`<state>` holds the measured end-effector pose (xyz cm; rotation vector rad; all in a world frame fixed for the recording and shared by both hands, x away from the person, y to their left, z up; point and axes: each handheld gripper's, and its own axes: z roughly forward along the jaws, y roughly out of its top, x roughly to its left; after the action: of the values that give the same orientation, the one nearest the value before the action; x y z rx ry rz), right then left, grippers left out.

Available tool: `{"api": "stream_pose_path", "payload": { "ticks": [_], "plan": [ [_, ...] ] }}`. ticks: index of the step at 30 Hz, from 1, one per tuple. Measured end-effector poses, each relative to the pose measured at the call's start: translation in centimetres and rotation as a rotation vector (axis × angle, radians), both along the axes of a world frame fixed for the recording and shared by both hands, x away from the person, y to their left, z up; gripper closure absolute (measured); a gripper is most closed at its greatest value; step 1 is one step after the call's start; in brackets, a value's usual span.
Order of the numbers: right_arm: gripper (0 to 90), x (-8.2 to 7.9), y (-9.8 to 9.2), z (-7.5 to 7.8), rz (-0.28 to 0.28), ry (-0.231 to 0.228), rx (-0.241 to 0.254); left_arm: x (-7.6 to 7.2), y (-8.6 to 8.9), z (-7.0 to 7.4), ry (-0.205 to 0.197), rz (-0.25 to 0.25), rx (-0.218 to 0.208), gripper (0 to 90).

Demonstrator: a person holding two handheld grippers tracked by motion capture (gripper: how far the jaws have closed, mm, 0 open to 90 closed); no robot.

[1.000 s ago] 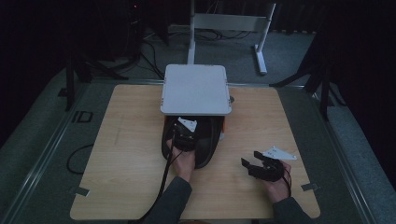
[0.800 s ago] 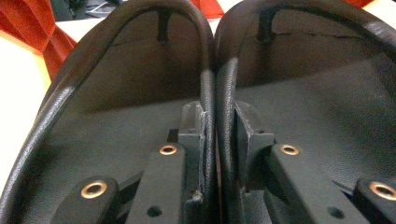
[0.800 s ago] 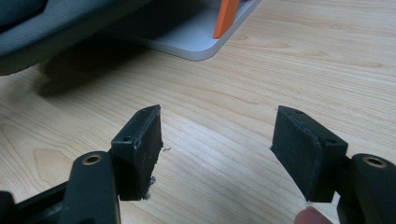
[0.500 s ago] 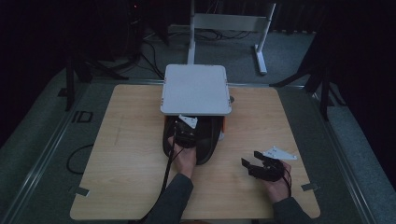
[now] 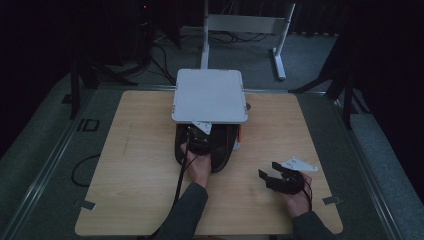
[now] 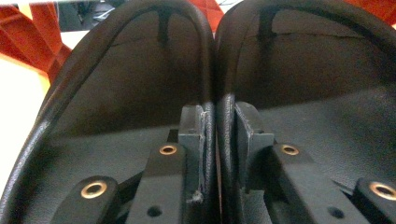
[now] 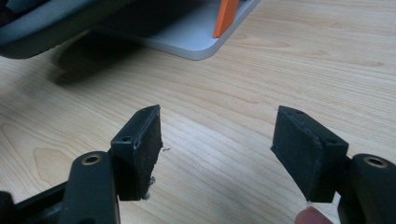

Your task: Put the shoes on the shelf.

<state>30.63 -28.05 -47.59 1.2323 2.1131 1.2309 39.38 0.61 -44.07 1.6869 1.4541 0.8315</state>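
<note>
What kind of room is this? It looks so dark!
Probably a lab or studio for recording hand work. A lone wooden table stands on grey floor mats, cables trail across the floor behind it, and a metal stand rises at the back.

Dim room, wooden table (image 5: pixel 135 170), grey floor (image 5: pixel 40 130), white stand (image 5: pixel 245 30)

Right tongs (image 7: pixel 217 147) spread wide, nothing between black pads (image 7: pixel 144 144), hovering just above light wooden surface (image 7: pixel 261 70). Fingertip (image 7: pixel 312 216) at bottom edge beside right jaw. Grey base plate (image 7: pixel 187 35) at top, orange upright (image 7: pixel 226 17) standing on it. Dark rounded object (image 7: pixel 51 25) top left, casting shadow on wood.
</note>
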Motion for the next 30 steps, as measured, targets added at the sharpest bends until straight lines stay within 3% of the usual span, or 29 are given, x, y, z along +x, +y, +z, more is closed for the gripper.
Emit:
{"api": "stream_pose_path", "payload": {
  "ticks": [30],
  "plan": [
    [32.4, 0.0, -0.1, 0.0, 0.001, 0.002, 0.004, 2.4, -1.9, 0.9, -0.057, 0.089, 0.017, 74.2]
  ]
}}
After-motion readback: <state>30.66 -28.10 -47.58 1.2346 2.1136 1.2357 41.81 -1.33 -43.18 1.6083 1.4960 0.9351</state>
